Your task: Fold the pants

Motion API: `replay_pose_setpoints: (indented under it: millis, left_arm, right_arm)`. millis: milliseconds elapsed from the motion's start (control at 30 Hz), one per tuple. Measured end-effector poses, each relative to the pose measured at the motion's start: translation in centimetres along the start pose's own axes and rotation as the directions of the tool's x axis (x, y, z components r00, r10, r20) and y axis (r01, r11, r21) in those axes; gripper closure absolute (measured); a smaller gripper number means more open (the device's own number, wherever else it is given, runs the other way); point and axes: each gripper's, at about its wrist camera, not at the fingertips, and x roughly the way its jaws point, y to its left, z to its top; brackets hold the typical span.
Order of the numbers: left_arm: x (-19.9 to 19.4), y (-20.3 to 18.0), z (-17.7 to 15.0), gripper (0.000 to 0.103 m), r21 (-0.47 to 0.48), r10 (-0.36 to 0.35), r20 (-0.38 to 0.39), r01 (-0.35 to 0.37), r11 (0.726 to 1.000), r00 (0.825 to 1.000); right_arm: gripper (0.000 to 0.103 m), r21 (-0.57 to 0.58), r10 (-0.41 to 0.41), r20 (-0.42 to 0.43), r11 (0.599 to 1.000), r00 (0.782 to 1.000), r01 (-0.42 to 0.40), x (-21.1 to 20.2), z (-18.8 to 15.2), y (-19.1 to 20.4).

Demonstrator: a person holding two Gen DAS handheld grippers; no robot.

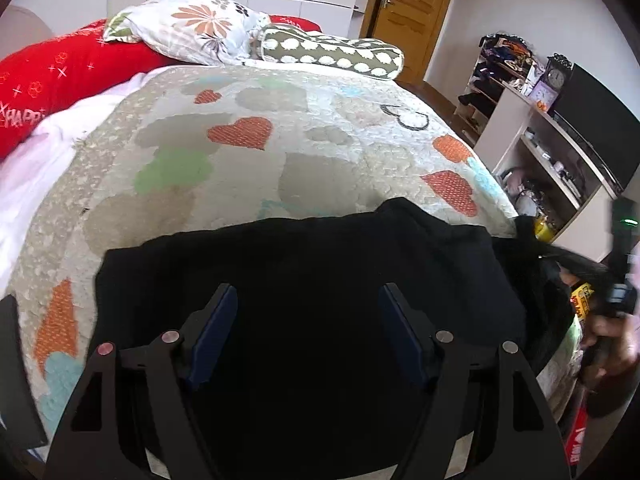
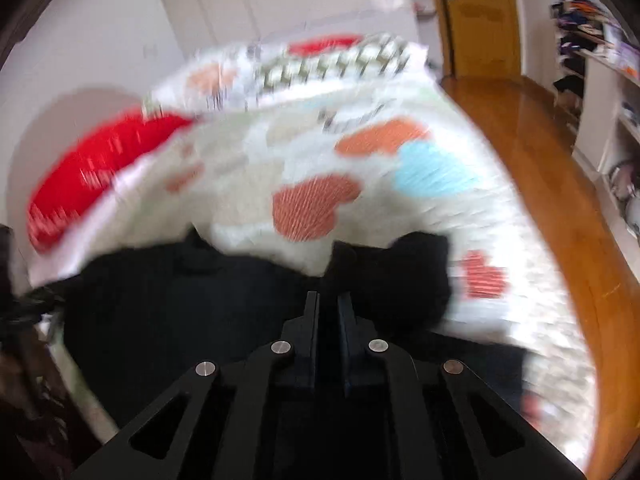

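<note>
While the black pants (image 1: 304,280) lie partly folded on the near end of the bed (image 1: 280,160), over a quilt (image 1: 248,184) printed with hearts, the main risk is that the fold comes out crooked. The right wrist view is smeared with motion blur, which suggests a fast swing; a quick pull on one corner could drag the layers beneath, bunch the fabric, or tip the pants toward the bed's edge, where the wooden floor (image 2: 532,152) lies close on the right. A pinch that takes only a thin fold of cloth could also slip free partway through the move. Because the left gripper (image 1: 308,300) pins nothing down, the stack has no anchor against that pull.

The left gripper is spread wide, its blue pads (image 1: 212,336) well apart, and it hovers over the middle of the dark cloth; whether the tips touch the fabric cannot be told, as black lies against black. It holds nothing.

The right gripper (image 2: 328,300) has its fingers drawn nearly together, with only a narrow slit between them, and dark fabric rises just ahead of the tips (image 2: 400,276). It looks to be pinching a raised edge of the pants, though blur and the dark colour make the contact hard to confirm.
</note>
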Motion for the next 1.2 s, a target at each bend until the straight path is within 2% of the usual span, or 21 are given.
replay_pose_setpoints:
  millis: [100,167,200,267,333,400,467,567,633,767,833,867,900,1067,1200]
  left_arm:
    - [-0.4,1.4,-0.3,0.03,-0.037,0.01,0.002,-0.01,0.999,1.0]
    - [-0.6,2.3,-0.6,0.03,-0.05,0.022,0.002,-0.021,0.999,1.0]
    - [-0.7,2.8,-0.8,0.03,-0.057,0.031,0.002,-0.031,0.998,1.0]
    - [-0.8,3.9,-1.1,0.03,-0.083,0.055,-0.002,-0.055,0.995,0.998]
    - [-1.1,5.2,-1.4,0.03,-0.122,0.071,-0.005,-0.071,0.99,0.997]
    - [-1.8,6.5,-1.8,0.03,-0.163,0.087,0.001,-0.086,0.983,0.996]
    - [-2.3,7.6,-2.1,0.03,-0.187,0.108,0.008,-0.105,0.977,0.994]
    - [-2.9,9.2,-2.7,0.029,-0.233,0.133,0.006,-0.128,0.964,0.991]
    - [-3.0,9.8,-2.9,0.029,-0.261,0.127,0.007,-0.121,0.958,0.992]
    - [-2.9,10.0,-3.4,0.029,-0.279,0.125,0.011,-0.117,0.953,0.992]
    - [-2.5,10.0,-3.5,0.029,-0.282,0.117,0.004,-0.111,0.953,0.993]
    - [-2.3,9.9,-3.6,0.029,-0.278,0.114,-0.003,-0.11,0.954,0.993]
    - [-2.1,9.8,-3.8,0.029,-0.271,0.114,-0.012,-0.113,0.956,0.993]
    - [-2.6,9.8,-4.1,0.029,-0.267,0.115,-0.005,-0.112,0.957,0.993]
    - [-2.9,10.2,-4.1,0.029,-0.277,0.121,0.003,-0.115,0.954,0.993]
  right_arm:
    - [0.096,0.083,-0.001,0.043,0.997,0.999,-0.002,-4.9,-2.1,-2.9]
    - [0.096,0.118,-0.025,0.005,0.993,1.0,0.024,-5.4,-3.5,-4.4]
    - [0.095,0.129,-0.062,-0.038,0.989,0.997,0.067,-4.8,-4.5,-5.3]
    - [0.09,0.166,-0.083,-0.105,0.981,0.991,0.1,-3.8,-5.8,-6.6]
    - [0.086,0.195,-0.066,-0.084,0.977,0.994,0.082,-4.3,-6.4,-6.7]
    - [0.065,0.198,-0.033,-0.062,0.979,0.997,0.045,-4.9,-6.1,-6.2]
    - [0.057,0.139,-0.041,-0.057,0.989,0.998,0.049,-5.4,-5.4,-4.9]
    - [0.055,0.04,-0.01,-0.101,0.999,0.995,0.014,-5.0,-4.9,-2.3]
    - [0.049,0.028,0.027,-0.164,0.999,0.986,-0.023,-3.5,-5.1,-0.5]
    - [0.049,0.01,0.033,-0.233,0.999,0.972,-0.032,0.1,-6.4,1.5]
    - [0.06,-0.029,0.013,-0.213,0.999,0.977,-0.02,0.8,-6.8,2.1]
    - [0.086,-0.05,0.011,-0.21,0.999,0.978,-0.022,0.8,-6.7,2.4]
    - [0.101,-0.049,0.029,-0.21,0.998,0.977,-0.04,0.4,-6.8,2.5]
    - [0.101,-0.121,0.048,-0.203,0.99,0.978,-0.073,-1.9,-7.0,3.2]
    - [0.1,-0.104,0.02,-0.266,0.993,0.964,-0.05,0.0,-8.2,2.5]
